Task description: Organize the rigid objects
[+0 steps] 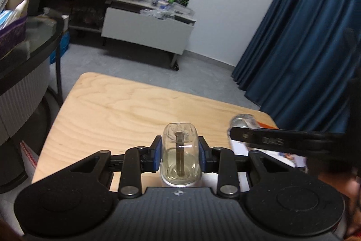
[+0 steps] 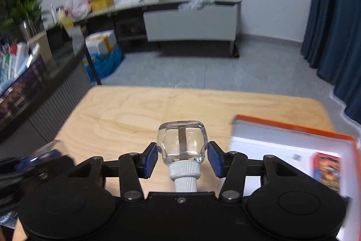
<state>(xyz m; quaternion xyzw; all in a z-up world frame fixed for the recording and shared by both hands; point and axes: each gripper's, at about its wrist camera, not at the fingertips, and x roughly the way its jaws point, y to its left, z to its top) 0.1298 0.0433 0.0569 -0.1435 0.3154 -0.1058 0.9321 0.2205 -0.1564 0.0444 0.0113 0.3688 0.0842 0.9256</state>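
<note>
Two small glass bottles, one per claw, both held above the wooden tabletop (image 2: pixel 140 110). Left claw (image 1: pixel 180 151) closed on a bottle (image 1: pixel 180 150) with yellowish liquid, pads pressing its sides. Right claw (image 2: pixel 182 156): clear bottle (image 2: pixel 182 143), white cap toward the camera; pads sit just off the glass, so grip uncertain. One orange-rimmed box (image 2: pixel 293 141) lies right. Best carried level and lowered slowly, one bottle after the other.

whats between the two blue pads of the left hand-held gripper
In the left wrist view, a small glass bottle with yellowish liquid sits between the left hand-held gripper pads, clamped on both sides.
</note>
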